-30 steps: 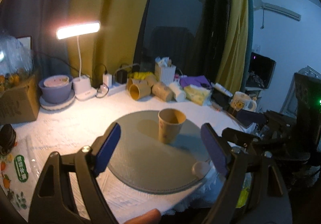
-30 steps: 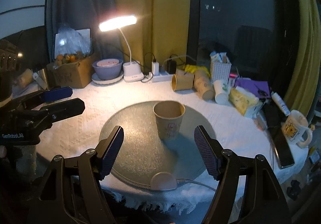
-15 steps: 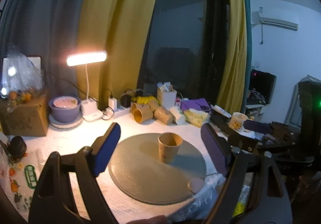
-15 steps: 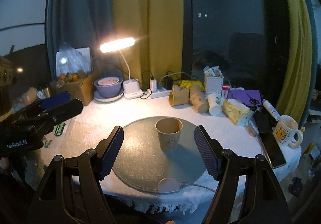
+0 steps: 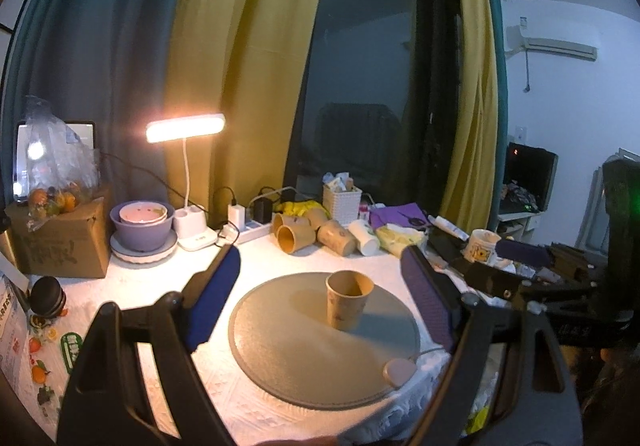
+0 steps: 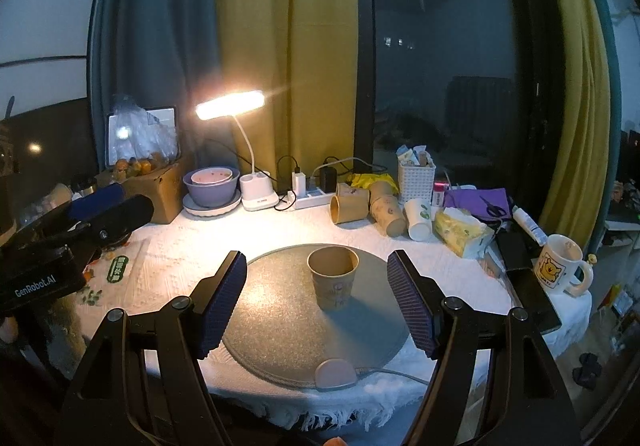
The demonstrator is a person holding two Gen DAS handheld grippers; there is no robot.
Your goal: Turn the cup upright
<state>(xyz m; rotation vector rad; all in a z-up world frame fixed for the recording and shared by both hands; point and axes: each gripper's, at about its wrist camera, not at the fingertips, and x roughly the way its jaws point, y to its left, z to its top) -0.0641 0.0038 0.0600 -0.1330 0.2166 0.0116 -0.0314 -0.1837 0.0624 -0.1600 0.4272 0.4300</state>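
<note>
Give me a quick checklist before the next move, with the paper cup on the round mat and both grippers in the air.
1. Paper cup upright, mouth up: ok.
2. Cup fully on the round grey mat, away from its edge: ok.
3. Right gripper open, holding nothing: ok.
4. Left gripper open, clear of the cup: ok.
5. Cup empty inside: cannot tell, the bottom is in shadow.
6. Pink puck with cable at the mat's near edge, close to the withdrawal path: not ok.
</note>
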